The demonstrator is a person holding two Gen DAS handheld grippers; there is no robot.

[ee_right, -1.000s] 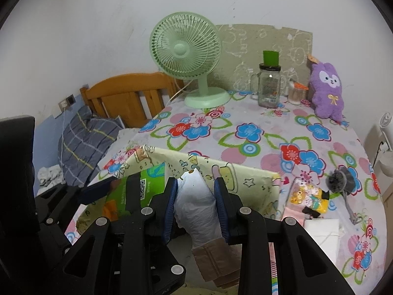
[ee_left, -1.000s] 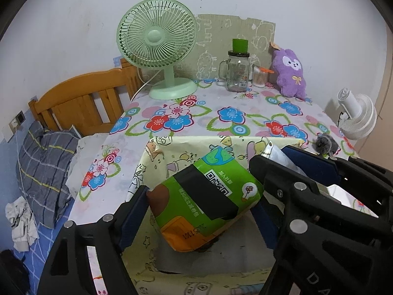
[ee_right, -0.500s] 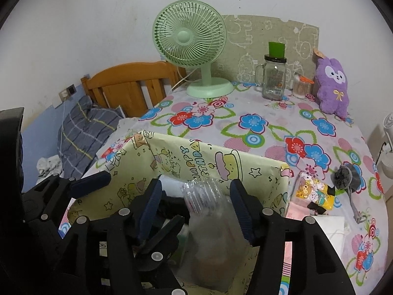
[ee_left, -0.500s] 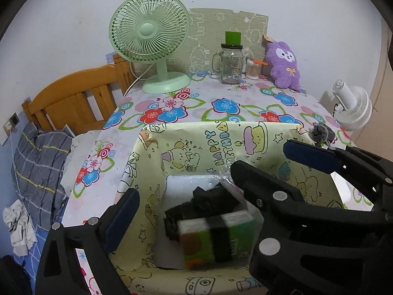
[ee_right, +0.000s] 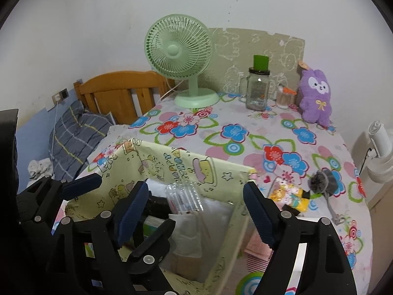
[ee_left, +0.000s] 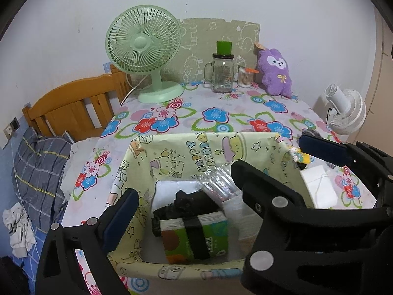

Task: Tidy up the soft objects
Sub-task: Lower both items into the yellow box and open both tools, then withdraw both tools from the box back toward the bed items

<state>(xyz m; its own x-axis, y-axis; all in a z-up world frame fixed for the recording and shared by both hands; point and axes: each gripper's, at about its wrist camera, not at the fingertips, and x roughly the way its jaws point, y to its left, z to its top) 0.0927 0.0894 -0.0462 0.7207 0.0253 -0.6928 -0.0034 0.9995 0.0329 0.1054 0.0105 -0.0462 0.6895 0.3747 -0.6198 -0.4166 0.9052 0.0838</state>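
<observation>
The green tissue pack (ee_left: pixel 196 236) and clear plastic bag (ee_right: pixel 194 211) lie inside my yellow fabric bin (ee_left: pixel 196 147). My right gripper (ee_right: pixel 194 215) has just been opening, my left gripper (ee_left: pixel 181 189) is released, both empty. Withdrawing carelessly, I may snag the floppy wall and topple the bin.

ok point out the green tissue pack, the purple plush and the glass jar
green tissue pack (ee_left: pixel 196 238), left wrist view, its front face
purple plush (ee_right: pixel 316 95), right wrist view, its belly
glass jar (ee_left: pixel 222 77), left wrist view, its glass body

Soft even indoor light, fisheye-warped dark corners
</observation>
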